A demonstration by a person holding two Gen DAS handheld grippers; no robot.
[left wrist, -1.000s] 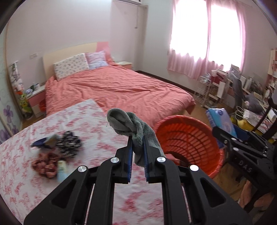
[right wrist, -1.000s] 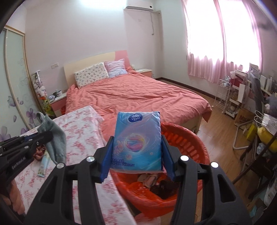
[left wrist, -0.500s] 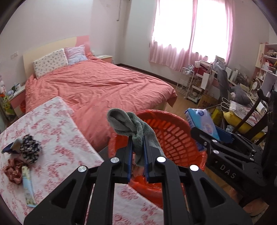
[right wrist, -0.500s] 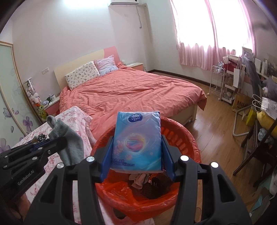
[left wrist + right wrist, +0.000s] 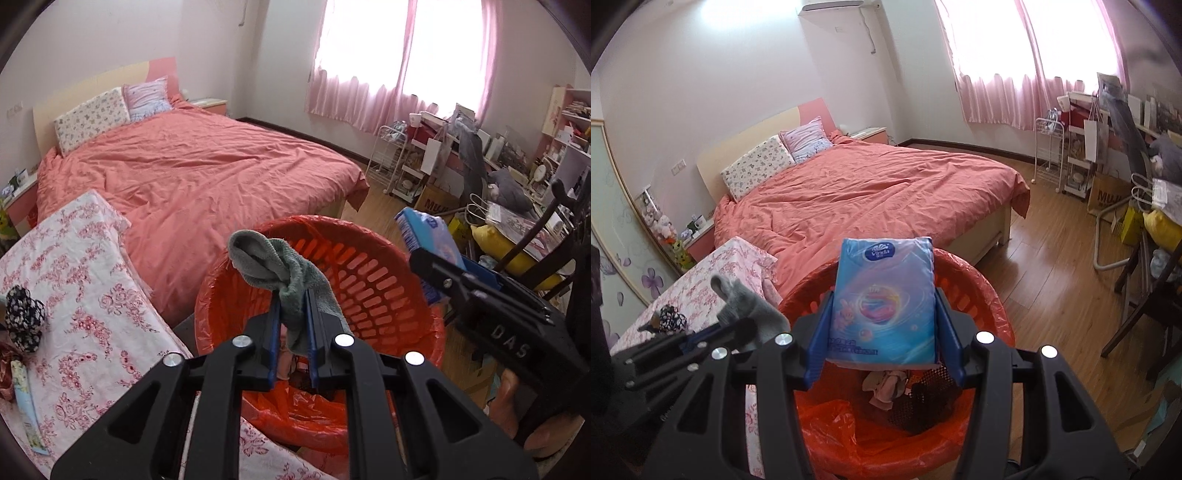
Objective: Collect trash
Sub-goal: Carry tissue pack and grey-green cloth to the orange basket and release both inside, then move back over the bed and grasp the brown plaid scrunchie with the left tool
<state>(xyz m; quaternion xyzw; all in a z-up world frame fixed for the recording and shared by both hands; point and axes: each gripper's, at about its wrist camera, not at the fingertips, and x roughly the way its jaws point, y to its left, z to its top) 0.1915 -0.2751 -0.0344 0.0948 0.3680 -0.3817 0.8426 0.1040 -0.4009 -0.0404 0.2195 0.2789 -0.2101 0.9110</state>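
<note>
Above the orange basket (image 5: pixel 373 280), lined with an orange plastic bag (image 5: pixel 842 428): left gripper (image 5: pixel 292 317), blue-padded jaws clamped on a grey-green cloth (image 5: pixel 280 269) whose upper folds bunch above the fingertips and whose tail hangs between them over the basket's opening.

Right gripper (image 5: pixel 882 325): jaws spread wide, pressed against both sides of a blue tissue pack (image 5: pixel 884 299), held upright over the basket's near rim.

Inside the basket: a pinkish crumpled item (image 5: pixel 886 387) and a dark mesh item (image 5: pixel 923 402), lying on the liner at the bottom.

Left of the basket: floral-covered table (image 5: pixel 85 302). Near its left edge: a black-and-white patterned scrunchie (image 5: pixel 24 317) and a pale printed wrapper (image 5: pixel 26 406), close together.

Behind: bed (image 5: pixel 192 170) with coral quilt, two pillows (image 5: pixel 92 118) at the headboard.
</note>
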